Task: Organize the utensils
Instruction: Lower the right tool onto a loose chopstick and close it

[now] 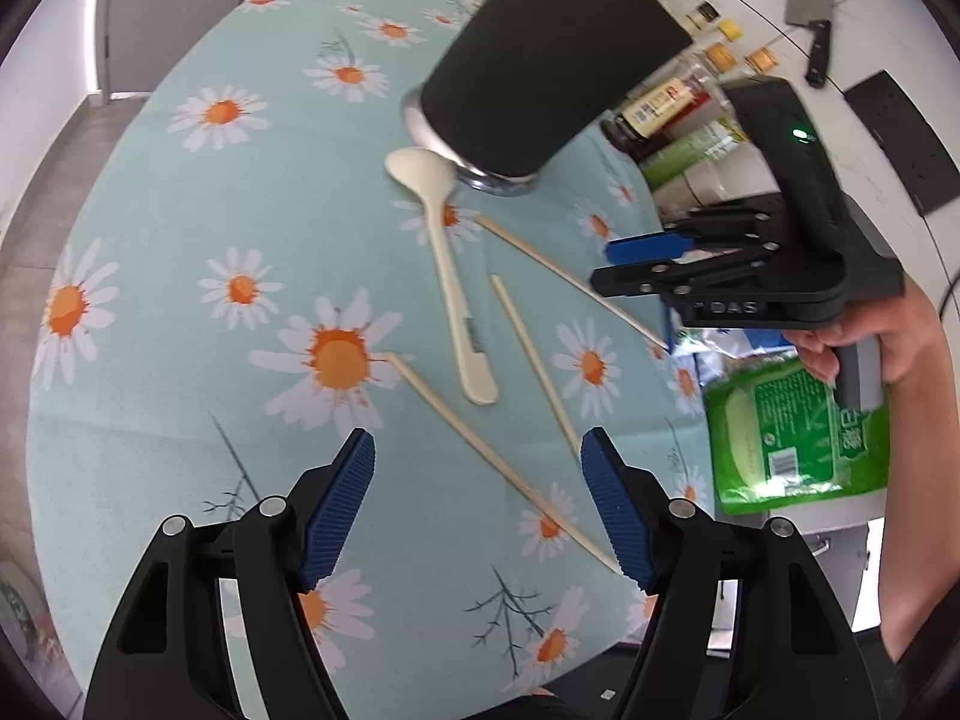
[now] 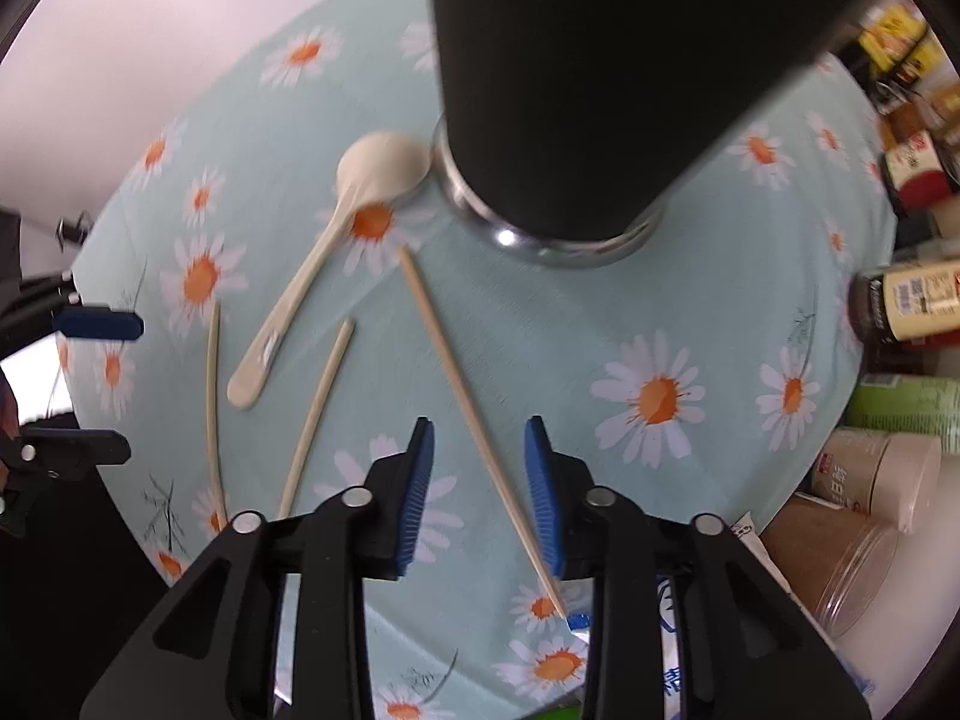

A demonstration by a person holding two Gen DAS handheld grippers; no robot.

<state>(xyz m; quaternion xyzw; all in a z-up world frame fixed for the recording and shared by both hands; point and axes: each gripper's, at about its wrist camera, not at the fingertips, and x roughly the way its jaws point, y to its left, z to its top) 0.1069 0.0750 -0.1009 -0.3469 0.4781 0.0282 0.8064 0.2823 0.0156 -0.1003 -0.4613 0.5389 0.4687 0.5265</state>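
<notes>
Three pale wooden chopsticks and a cream spoon (image 1: 444,276) (image 2: 312,276) lie on the daisy tablecloth (image 1: 180,312) in front of a tall black holder (image 1: 540,60) (image 2: 600,72) with a metal base. My left gripper (image 1: 477,450) (image 2: 96,387) stands open, low over the cloth, with one chopstick (image 1: 474,438) running slantwise between its blue pads. My right gripper (image 2: 480,456) (image 1: 636,264), held by a hand (image 1: 870,348), points down with its jaws narrow and another chopstick (image 2: 456,384) (image 1: 570,279) lying between them, close to the right pad. The third chopstick (image 1: 534,360) (image 2: 318,408) lies between the two.
Jars and bottles (image 2: 912,300) (image 1: 660,102) crowd the table's right edge, beside a green packet (image 1: 792,438) and a clear tub (image 2: 840,564). A cleaver (image 1: 810,6) and a black strip (image 1: 900,138) lie on the white counter beyond.
</notes>
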